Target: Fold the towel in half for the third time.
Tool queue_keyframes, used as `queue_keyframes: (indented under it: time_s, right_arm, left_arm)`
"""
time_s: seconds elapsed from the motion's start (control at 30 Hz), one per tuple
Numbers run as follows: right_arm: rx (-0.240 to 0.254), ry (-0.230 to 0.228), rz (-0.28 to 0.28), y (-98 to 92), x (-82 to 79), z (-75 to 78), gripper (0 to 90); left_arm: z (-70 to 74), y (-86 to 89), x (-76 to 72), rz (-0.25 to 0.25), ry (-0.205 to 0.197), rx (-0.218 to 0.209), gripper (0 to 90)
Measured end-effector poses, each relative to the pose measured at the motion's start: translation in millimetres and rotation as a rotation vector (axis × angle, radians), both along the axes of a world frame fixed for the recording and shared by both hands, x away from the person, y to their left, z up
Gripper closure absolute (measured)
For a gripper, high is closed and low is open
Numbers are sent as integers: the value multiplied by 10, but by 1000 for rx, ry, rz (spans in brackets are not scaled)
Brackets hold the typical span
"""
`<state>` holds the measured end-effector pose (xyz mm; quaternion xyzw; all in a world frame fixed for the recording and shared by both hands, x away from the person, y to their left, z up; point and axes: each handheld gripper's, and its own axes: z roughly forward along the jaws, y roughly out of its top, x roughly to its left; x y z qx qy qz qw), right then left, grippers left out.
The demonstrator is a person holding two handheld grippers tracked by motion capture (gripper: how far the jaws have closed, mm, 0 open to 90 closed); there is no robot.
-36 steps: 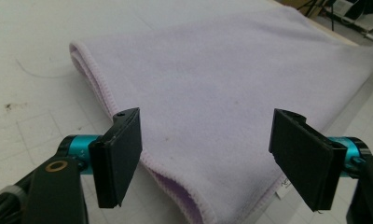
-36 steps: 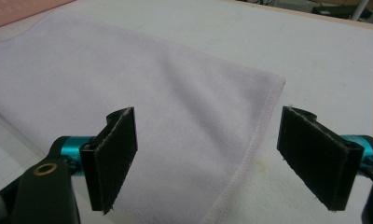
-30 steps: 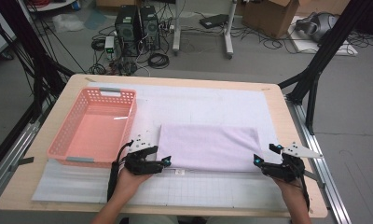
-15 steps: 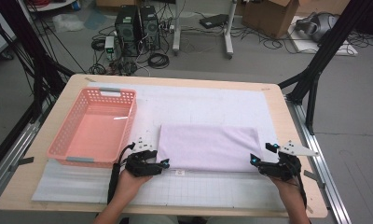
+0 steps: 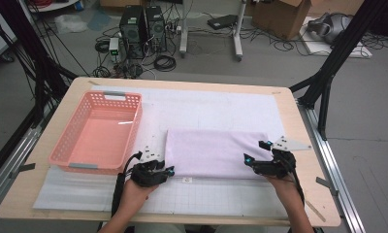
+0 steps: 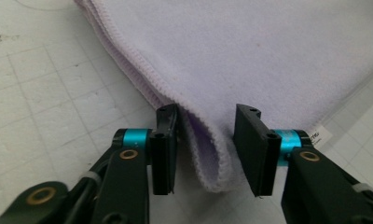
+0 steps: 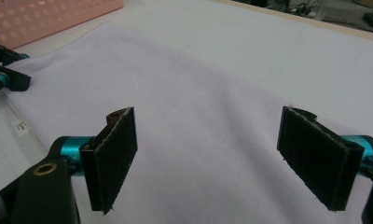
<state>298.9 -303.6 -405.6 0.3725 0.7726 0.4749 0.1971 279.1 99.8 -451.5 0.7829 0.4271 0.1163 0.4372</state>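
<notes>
A folded lavender cloth [image 5: 214,153] lies flat on the white gridded mat [image 5: 206,104]. At its near left corner sits my left gripper [image 5: 169,171]. In the left gripper view its jaws have just been closing, and the cloth's corner [image 6: 208,163] is bunched into a hump between the two pads of the left gripper [image 6: 205,149]. Over the cloth's near right part, my right gripper [image 5: 257,162] is open. The right gripper view has the right gripper [image 7: 205,163] with its pads wide apart above the cloth [image 7: 189,112], holding nothing.
A pink plastic basket [image 5: 97,131], with nothing in it, stands on the mat left of the cloth, close to my left hand. The wooden table edge [image 5: 308,145] runs just right of my right hand. A small white label [image 6: 319,134] pokes from the cloth's hem.
My right gripper has moved left from the cloth's right edge to over the cloth. The left hand has stayed at the near left corner.
</notes>
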Motion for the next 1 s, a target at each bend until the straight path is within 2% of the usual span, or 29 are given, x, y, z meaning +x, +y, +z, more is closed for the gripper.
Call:
queue_keyframes:
  time_s: [0.1, 0.2, 0.37, 0.57, 0.63, 1.0]
  right_arm:
    - [-9, 7, 33, 177, 134, 26, 190]
    - [-18, 20, 69, 358, 265, 44, 191]
    - [-36, 57, 115, 615, 471, 67, 234]
    - [-91, 94, 173, 956, 727, 95, 269]
    - [-101, 105, 197, 1068, 814, 96, 306]
    - [-203, 168, 280, 1665, 1226, -9, 375]
  left_arm:
    - [-7, -3, 1, -7, 26, -34, 731]
    - [-15, 2, 12, 3, 46, -62, 769]
    - [-10, 6, 21, 7, 58, -69, 783]
    - [-6, 27, 32, 11, 78, -92, 784]
    - [-7, 34, 35, 12, 83, -98, 785]
    - [-5, 59, 46, 7, 95, -112, 788]
